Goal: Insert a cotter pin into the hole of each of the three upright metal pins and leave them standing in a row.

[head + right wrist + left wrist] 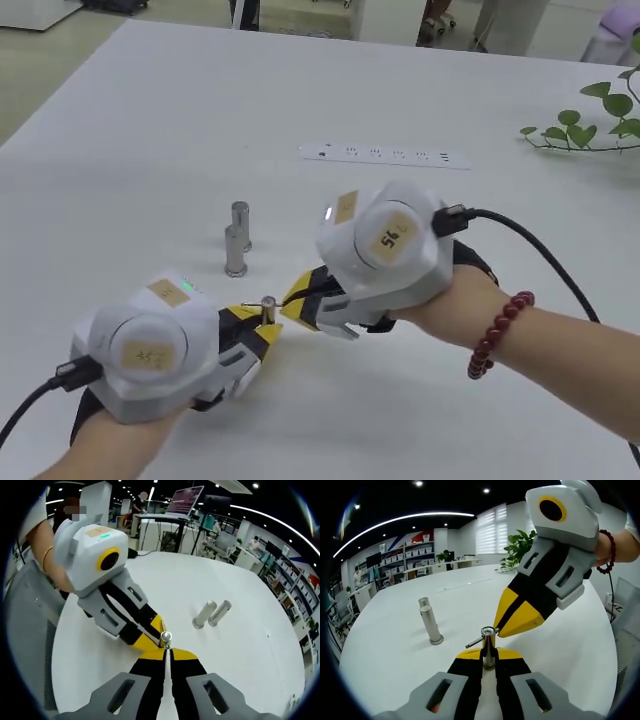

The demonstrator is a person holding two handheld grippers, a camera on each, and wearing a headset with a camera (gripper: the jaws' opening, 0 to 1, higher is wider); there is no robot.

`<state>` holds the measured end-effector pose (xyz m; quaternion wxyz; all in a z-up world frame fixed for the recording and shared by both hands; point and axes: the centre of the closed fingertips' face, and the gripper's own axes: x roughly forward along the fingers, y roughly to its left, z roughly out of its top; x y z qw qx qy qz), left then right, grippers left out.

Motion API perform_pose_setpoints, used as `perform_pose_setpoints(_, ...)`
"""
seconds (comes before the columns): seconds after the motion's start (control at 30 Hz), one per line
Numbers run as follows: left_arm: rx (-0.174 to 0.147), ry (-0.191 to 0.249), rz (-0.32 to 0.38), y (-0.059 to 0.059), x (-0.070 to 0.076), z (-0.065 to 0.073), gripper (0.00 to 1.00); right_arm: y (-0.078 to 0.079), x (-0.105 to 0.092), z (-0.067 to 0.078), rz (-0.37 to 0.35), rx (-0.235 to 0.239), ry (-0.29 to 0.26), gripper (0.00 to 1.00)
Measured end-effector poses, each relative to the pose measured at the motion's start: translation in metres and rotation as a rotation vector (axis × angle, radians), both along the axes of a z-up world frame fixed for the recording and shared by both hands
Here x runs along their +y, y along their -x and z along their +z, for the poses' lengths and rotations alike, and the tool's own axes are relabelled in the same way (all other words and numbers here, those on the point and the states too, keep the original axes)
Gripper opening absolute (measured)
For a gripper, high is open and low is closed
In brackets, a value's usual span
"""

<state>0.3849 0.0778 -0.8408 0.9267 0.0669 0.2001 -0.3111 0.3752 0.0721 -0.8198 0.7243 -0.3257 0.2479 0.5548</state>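
Nearest me, my left gripper [255, 325] clamps one metal pin [268, 308] low on its shaft, upright by the worktop's [150, 130] near edge. At its top my right gripper [298, 298] pinches the cotter pin [476, 642], already poking through the hole. I judge the steel stiff and slippery, the wire light and bendable. I count three metal pins, the other two pins [237, 245] standing toward the middle, and one cotter pin.

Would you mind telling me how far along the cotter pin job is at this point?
Done: nothing finished that I can see. In hand: the left gripper is shut on the nearest metal pin, and the right gripper feeds a cotter pin through its hole; its tip pokes out the far side. Left: the middle pin and the far pin stand upright, no cotter pin visible in either.
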Motion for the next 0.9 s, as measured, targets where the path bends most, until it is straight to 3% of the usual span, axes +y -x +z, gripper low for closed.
perform_pose_setpoints(0.43,-0.003,-0.001,0.033,-0.010,0.004,0.000,0.07,-0.005,-0.002,-0.003,-0.022,0.002,0.001,0.06)
perform_pose_setpoints(0.67,0.046,-0.022,0.021,-0.007,0.006,-0.011,0.07,-0.006,-0.005,-0.003,-0.039,0.004,-0.002,0.07)
perform_pose_setpoints(0.9,0.051,-0.033,0.000,-0.003,0.009,-0.014,0.13,-0.008,-0.010,0.000,-0.067,0.018,-0.016,0.09)
